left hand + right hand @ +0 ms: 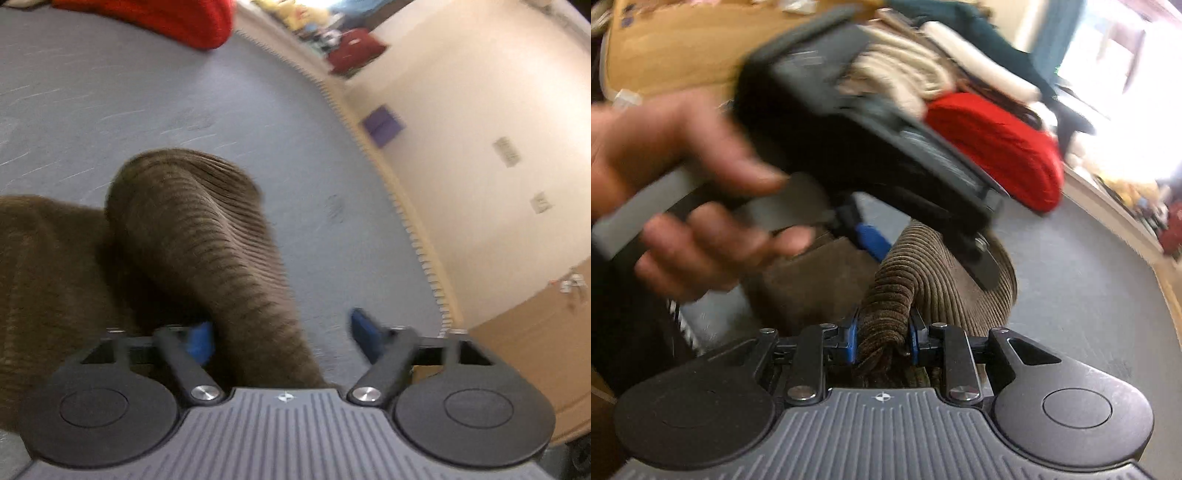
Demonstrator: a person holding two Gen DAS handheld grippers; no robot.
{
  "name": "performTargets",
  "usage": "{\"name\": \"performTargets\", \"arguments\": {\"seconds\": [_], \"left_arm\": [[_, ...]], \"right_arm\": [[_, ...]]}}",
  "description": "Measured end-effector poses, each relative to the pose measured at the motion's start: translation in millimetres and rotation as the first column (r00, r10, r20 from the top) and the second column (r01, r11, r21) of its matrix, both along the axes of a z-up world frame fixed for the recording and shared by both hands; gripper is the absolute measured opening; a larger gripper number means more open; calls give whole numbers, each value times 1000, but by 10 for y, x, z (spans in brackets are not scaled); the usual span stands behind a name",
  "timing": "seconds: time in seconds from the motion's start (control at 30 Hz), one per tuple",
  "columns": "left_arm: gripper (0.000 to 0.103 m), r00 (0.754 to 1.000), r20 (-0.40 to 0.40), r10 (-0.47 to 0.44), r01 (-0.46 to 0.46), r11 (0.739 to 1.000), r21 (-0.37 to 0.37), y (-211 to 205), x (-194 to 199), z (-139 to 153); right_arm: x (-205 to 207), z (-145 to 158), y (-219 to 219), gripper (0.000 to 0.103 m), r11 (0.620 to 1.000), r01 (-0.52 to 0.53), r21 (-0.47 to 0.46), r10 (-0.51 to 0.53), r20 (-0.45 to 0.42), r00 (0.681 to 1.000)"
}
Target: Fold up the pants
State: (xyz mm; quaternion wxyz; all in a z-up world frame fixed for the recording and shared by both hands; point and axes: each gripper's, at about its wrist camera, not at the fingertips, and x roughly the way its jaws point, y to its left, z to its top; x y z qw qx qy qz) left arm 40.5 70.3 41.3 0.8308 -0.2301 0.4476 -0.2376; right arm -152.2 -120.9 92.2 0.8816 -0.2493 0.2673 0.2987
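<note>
Brown corduroy pants lie bunched on a grey mat. In the left wrist view a raised fold of them runs back between the fingers of my left gripper. It lies close to the left blue pad, with a wide gap to the right pad, so the jaws are open. In the right wrist view my right gripper is shut on a thick bunch of the pants. The left gripper hovers just above the same fold, held by a person's hand.
A red garment lies at the mat's far edge, beside a pile of white and dark clothes. The mat's toothed edge borders pale floor with a purple object. A wooden surface is at the right.
</note>
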Motion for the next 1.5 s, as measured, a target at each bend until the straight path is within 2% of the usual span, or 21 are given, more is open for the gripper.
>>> {"name": "performTargets", "arguments": {"seconds": [0.03,0.13,0.27,0.37,0.4,0.47,0.53,0.63,0.7,0.77,0.8,0.83,0.87,0.9,0.97,1.07,1.23,1.3,1.37,1.4,1.5], "left_arm": [[36,1000,-8,16,-15,999,46,-17,18,-37],[24,1000,-13,27,-26,993,116,-65,22,-76],[21,999,36,9,-17,974,226,-172,2,-56],[20,998,11,69,-69,963,259,-18,45,-33],[20,995,9,101,-100,958,271,74,48,7],[19,987,18,160,-159,947,278,287,7,149],[19,984,62,168,-179,935,307,506,-42,391],[19,979,108,174,-202,912,357,882,-92,683],[23,979,114,170,-202,887,415,1133,-85,726],[36,974,95,204,-224,867,445,1442,-85,610],[58,965,72,250,-255,852,457,1618,-91,467],[70,942,26,334,-304,821,484,1771,-99,320],[65,898,-55,436,-346,779,523,1925,-96,186],[61,878,-67,475,-375,766,523,2021,-116,183],[65,876,-1,483,-435,788,435,2089,-214,316],[65,902,15,431,-408,843,349,2016,-253,377],[65,952,64,298,-296,855,426,1680,-249,389],[65,964,70,257,-262,869,420,1610,-260,362],[65,975,66,210,-218,877,428,1507,-255,315],[65,981,63,185,-194,878,437,1433,-225,248],[62,991,70,115,-135,877,462,1327,-204,178]], "right_arm": [[0,-23,-6,27,1000,-2,-1,2,-5,1000],[54,-49,-39,28,1000,5,14,-4,-45,999],[81,-35,-179,32,997,13,71,-8,-60,998],[92,58,-339,44,980,-6,198,28,-108,994],[109,98,-426,53,968,7,251,25,-124,992],[166,145,-600,54,934,74,349,-20,-157,987],[277,202,-841,54,871,165,463,-61,-230,971],[463,217,-1042,54,822,265,504,-128,-290,948],[574,177,-1093,54,819,300,489,-161,-306,938],[680,102,-1110,55,816,345,463,-199,-334,921],[735,45,-1125,54,806,366,465,-202,-365,909],[779,-8,-1118,54,796,384,468,-198,-397,896],[822,-61,-1108,55,790,400,464,-194,-430,882],[867,-116,-1083,55,791,412,453,-187,-462,867],[888,-196,-978,55,801,407,440,-165,-490,856],[898,-226,-806,57,817,372,441,-125,-495,860],[1007,-268,-417,57,835,332,439,-75,-507,859],[1097,-399,-208,54,888,334,316,-139,-507,851],[1170,-665,-115,53,911,358,206,-204,-529,824],[1209,-814,-126,54,903,399,157,-251,-562,788],[1273,-803,-255,54,857,472,205,-257,-625,737]]}}
